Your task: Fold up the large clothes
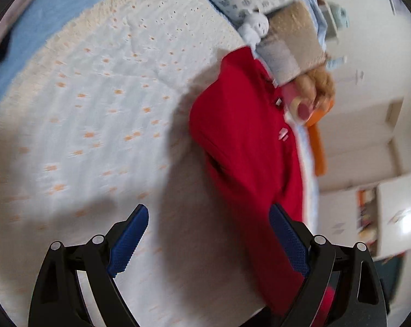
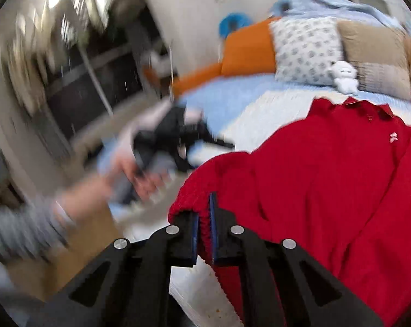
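Left wrist view: the left gripper (image 1: 208, 234), its blue-padded jaws standing wide and grasping nothing, is hovering over a white quilted bedspread with small orange flowers (image 1: 96, 114). The red knit polo shirt (image 1: 246, 150) is lying along the bed's right side, its lower part passing behind the right finger; whether they touch is unclear. A pale chest logo is too blurred to read.

Right wrist view: the right gripper (image 2: 204, 215) is clenching a bunched edge of the red shirt (image 2: 328, 177). A blurred hand (image 2: 140, 177) is showing at left. The collar label is illegible.
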A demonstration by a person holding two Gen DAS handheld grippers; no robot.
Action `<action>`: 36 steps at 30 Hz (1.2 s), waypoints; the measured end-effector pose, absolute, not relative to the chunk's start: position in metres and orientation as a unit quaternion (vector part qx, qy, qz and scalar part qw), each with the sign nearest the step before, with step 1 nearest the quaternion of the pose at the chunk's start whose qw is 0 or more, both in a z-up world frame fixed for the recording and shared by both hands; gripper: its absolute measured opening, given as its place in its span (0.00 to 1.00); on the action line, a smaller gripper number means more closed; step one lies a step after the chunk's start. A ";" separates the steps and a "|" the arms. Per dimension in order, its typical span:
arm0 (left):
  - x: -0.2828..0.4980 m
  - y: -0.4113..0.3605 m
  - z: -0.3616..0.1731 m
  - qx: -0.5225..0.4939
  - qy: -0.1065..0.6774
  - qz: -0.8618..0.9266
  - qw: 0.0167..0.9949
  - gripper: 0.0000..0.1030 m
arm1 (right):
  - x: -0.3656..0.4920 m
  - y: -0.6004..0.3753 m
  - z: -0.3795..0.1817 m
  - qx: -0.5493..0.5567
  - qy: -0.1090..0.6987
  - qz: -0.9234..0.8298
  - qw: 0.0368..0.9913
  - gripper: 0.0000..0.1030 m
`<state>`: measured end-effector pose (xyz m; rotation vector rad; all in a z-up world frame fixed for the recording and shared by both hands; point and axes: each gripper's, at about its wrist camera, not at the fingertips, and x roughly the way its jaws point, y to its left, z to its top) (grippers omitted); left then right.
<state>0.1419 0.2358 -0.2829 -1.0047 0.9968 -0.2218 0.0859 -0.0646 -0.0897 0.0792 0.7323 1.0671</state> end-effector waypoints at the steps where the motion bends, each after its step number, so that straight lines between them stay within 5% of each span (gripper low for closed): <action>1: 0.149 0.234 -0.286 -0.479 0.448 -0.109 0.747 0.89 | 0.094 -0.076 -0.083 0.056 0.337 0.499 0.797 0.07; 12: 0.246 0.206 -0.305 -0.593 0.367 -0.118 0.707 0.85 | 0.113 -0.133 -0.074 0.115 0.326 0.530 0.774 0.07; 14: 0.259 0.208 -0.295 -0.557 0.382 -0.091 0.732 0.62 | 0.108 -0.133 -0.082 0.114 0.330 0.531 0.772 0.07; 15: 0.263 0.211 -0.292 -0.543 0.391 -0.080 0.739 0.33 | 0.106 -0.132 -0.087 0.115 0.330 0.530 0.773 0.07; 16: 0.266 0.214 -0.289 -0.532 0.399 -0.075 0.743 0.25 | 0.103 -0.131 -0.091 0.119 0.333 0.533 0.768 0.07; 25: 0.285 0.185 -0.209 -0.372 0.454 -0.015 0.809 0.19 | 0.069 -0.118 -0.130 0.176 0.356 0.533 0.747 0.07; 31: 0.323 0.071 -0.129 -0.189 0.464 -0.034 0.865 0.19 | 0.057 -0.166 -0.143 0.291 0.347 0.492 0.744 0.07; 36: 0.360 -0.028 -0.131 -0.083 0.503 -0.044 0.859 0.19 | 0.044 -0.205 -0.169 0.359 0.349 0.445 0.742 0.07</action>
